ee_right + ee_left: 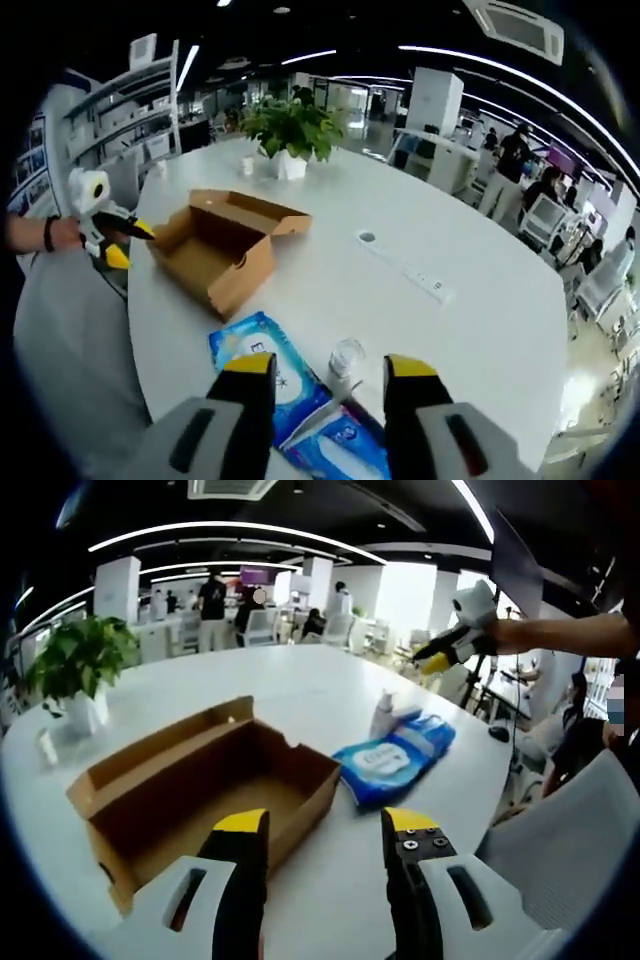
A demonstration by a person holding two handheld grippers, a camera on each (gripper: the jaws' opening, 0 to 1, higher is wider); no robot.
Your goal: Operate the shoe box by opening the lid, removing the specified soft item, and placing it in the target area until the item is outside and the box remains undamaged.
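The brown cardboard shoe box (200,790) (225,250) stands open on the white table (300,680), its lid flap raised, and the part of its inside that shows is bare. A blue soft pack of wipes (395,760) (262,362) lies flat on the table just right of the box. My left gripper (325,825) (125,243) is open, hovering over the box's near corner. My right gripper (330,368) (432,660) is open too, held in the air above the pack, with nothing between its jaws.
A small clear bottle (383,715) (347,355) stands beside the pack. A potted plant (75,665) (290,130) sits beyond the box, and a white power strip (405,270) lies mid-table. Office chairs and people fill the background.
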